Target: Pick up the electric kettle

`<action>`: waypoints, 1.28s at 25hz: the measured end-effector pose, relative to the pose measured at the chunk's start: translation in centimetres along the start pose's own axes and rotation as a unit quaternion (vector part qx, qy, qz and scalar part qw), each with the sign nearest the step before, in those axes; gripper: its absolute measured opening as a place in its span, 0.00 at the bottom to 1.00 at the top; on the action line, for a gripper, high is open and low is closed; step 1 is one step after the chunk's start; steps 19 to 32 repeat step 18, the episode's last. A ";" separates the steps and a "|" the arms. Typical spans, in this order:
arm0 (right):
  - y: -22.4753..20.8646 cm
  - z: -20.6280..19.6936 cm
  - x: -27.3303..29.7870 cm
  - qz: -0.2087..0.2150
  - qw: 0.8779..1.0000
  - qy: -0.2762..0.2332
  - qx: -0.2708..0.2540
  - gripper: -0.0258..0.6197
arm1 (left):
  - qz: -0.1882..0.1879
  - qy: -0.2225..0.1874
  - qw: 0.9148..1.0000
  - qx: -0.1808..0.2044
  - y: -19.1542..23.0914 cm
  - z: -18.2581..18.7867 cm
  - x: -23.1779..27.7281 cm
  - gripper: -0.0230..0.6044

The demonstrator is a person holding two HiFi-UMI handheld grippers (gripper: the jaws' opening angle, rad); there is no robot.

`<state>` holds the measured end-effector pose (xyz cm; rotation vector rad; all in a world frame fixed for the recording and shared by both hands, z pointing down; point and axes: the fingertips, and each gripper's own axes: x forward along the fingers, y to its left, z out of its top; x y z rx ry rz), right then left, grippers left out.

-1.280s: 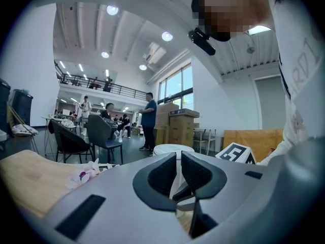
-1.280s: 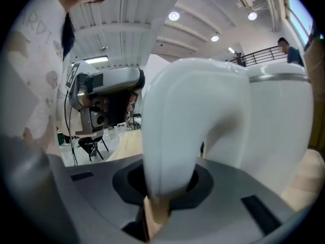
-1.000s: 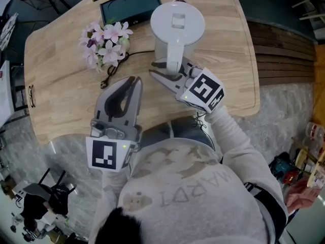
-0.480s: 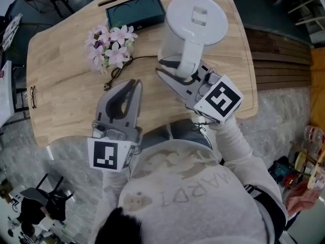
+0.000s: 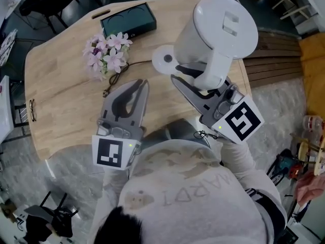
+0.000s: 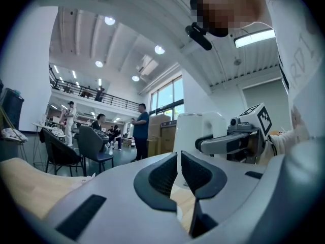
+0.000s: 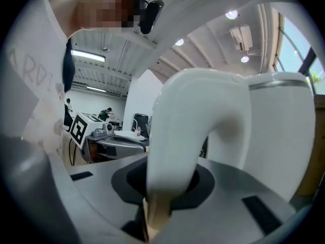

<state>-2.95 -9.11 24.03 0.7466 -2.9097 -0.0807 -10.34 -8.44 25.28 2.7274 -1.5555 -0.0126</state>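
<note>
A: Kettle position?
B: Electric kettle (image 5: 213,39) off its base (image 5: 165,60), above the bench (image 5: 61,100); right gripper (image 5: 190,78) clamps its handle.
A: Left gripper (image 5: 133,88)?
B: Jaws nearly together, empty, left of the kettle.

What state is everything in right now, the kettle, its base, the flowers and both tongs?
white electric kettle: lid shut, lifted clear of its base, held by its handle.
round white kettle base: on the wooden table, nothing on it.
right tongs: shut on the handle.
left tongs: shut, holding nothing.
pink flower bunch: lying on the table, untouched.
</note>
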 end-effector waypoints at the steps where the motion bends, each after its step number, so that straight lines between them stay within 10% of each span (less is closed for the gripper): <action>1: 0.2 0.1 -0.3 -0.006 1.000 0.002 -0.004 0.15 | -0.006 -0.003 1.000 0.000 -0.2 0.1 -0.1 0.31; 32: 4.2 2.0 -2.8 -0.049 0.999 -0.008 -0.004 0.15 | -0.057 -0.024 0.998 0.009 -3.0 1.6 -2.8 0.31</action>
